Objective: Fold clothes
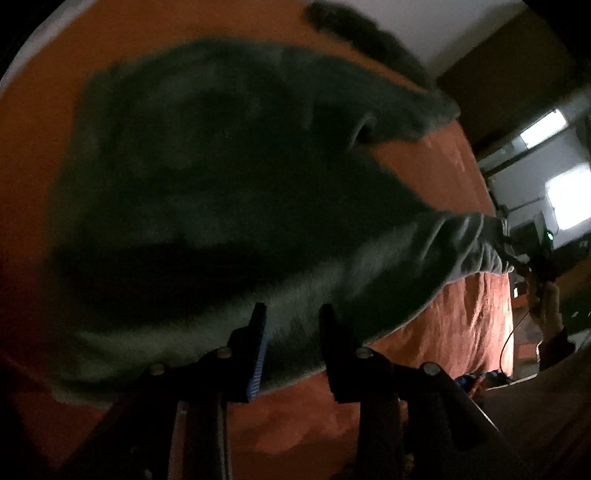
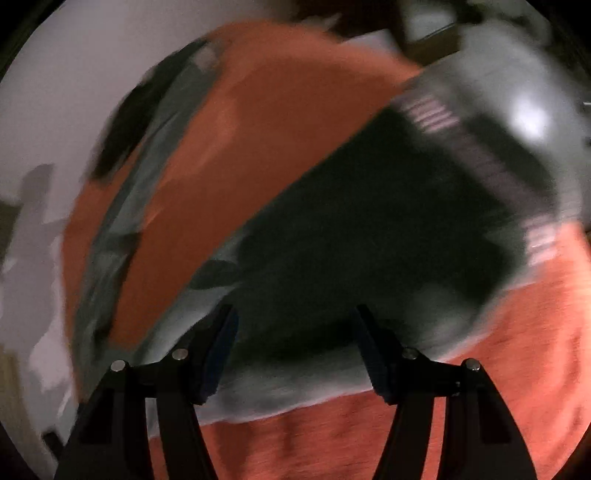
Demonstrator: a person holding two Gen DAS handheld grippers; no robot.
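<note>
A dark green sweatshirt (image 1: 221,166) lies spread on an orange bed sheet (image 1: 443,332). My left gripper (image 1: 291,314) is open, its fingers a short way apart over the sweatshirt's near hem, with nothing pinched between them. One sleeve (image 1: 472,236) stretches right toward a hand (image 1: 546,295) holding the other gripper; whether they touch is unclear. In the blurred right wrist view my right gripper (image 2: 295,314) stands wide open above the sweatshirt (image 2: 388,221), near its pale edge. A ribbed band (image 2: 461,147) shows at the far right.
Another dark garment (image 1: 354,29) lies at the bed's far edge. In the right wrist view a grey and black piece of clothing (image 2: 147,147) runs along the sheet's (image 2: 295,129) left side by a white wall (image 2: 55,110). Bright windows (image 1: 565,199) are beyond the bed.
</note>
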